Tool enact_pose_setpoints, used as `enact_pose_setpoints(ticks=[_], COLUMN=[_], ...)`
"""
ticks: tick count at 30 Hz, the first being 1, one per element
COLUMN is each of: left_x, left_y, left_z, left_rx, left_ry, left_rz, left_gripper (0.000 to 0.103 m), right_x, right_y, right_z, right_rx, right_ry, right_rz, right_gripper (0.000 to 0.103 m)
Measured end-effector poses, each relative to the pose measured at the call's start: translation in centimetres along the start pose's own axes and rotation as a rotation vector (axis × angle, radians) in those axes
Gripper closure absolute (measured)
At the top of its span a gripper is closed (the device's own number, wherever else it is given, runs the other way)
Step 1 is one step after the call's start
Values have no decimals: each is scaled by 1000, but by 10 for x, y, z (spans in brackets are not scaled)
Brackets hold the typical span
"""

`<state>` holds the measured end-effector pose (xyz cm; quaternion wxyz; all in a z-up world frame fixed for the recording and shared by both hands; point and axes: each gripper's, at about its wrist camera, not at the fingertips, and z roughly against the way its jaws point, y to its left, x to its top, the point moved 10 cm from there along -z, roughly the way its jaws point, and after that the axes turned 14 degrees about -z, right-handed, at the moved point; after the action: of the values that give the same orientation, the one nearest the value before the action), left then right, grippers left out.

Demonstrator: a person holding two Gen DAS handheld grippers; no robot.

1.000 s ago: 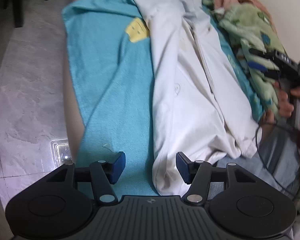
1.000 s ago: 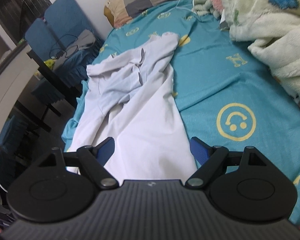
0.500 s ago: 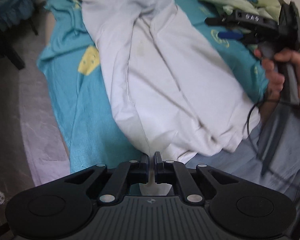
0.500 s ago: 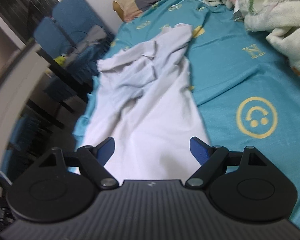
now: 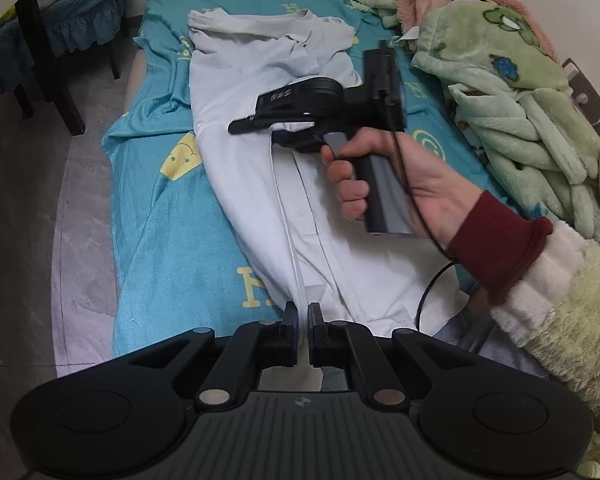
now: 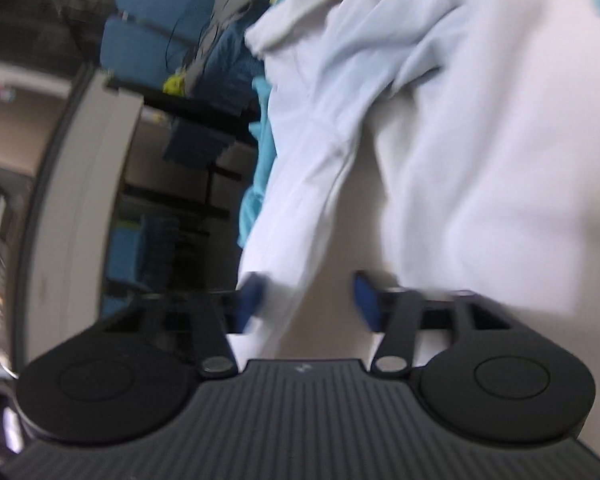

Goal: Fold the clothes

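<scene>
Looking along the left wrist view: the left gripper (image 5: 302,326) has its fingers clenched on the near hem of one white garment (image 5: 260,168), cloth pinched between the pads. The garment lies on the bed (image 5: 168,216), its long axis running straight away from those fingers toward the far end, where its collar and sleeves are bunched. The right gripper (image 5: 244,125), held in the person's right hand (image 5: 384,176), sits over the garment's middle, pointing left across it, so it is the nearer of the two to the upper half. Count: one white garment, two grippers, one hand visible, one heap of green blankets (image 5: 512,92) at the right edge of the bed.

Right wrist view, blurred: the right gripper (image 6: 308,304) shows its fingers closing, a gap between them at this moment, with a fold of the white garment (image 6: 440,140) lying between them; the pads do not appear to press it yet. The cloth spreads up and to the right from the fingers. One garment is counted here.
</scene>
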<state>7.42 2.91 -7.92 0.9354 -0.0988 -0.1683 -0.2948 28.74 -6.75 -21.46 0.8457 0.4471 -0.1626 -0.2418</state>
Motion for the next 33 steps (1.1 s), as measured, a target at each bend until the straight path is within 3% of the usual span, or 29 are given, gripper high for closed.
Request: enact_pose_setpoints(ticks=[3,7,12,16,18,20,22,24,27,29,31,33], left_x=[-3,-13,-23,-25,-18,-10,-3,0,-2,-8,-14,-14], left_y=[-15,-40,-61,-58,-48,-34,-11,13,43,59,62,60], left_z=[-13,-53,-100,-97,-84,-71,-69,-79,-107,-130,-137,-140], left_rx=[-35,-72,-119,-114,-115,-89,-52,-38,-21,-32,-105,-117], left_ry=[25,82,124,105,45,-36,-89,-96,-58,17,38,55], left_rz=[50,63,80,60,62,70,116,191,258,314,373,354], left_gripper=[98,98,92,70,47,33,25,25,24,28,30,27], right_x=[3,12,16,5,-2,-11,-20,-26,-34,-38,-41,-43], right_y=[19,30,-1,-14,-16,-18,-27,-43,-75,-95,-104,-111], right_z=[13,43,55,81,104,136,169,196,224,230,225,213], right_rx=[4,-62,-175,-213,-246,-247,-252,-276,-365,-410,-421,-434], right_ry=[-67,-153,-146,-125,-130,-154,-172,-205,-241,-237,-206,-161], right_rz=[102,206,217,209,230,246,222,179,111,54,21,-3], right_gripper=[97,97,94,93,92,91,75,33,28,28,28,29])
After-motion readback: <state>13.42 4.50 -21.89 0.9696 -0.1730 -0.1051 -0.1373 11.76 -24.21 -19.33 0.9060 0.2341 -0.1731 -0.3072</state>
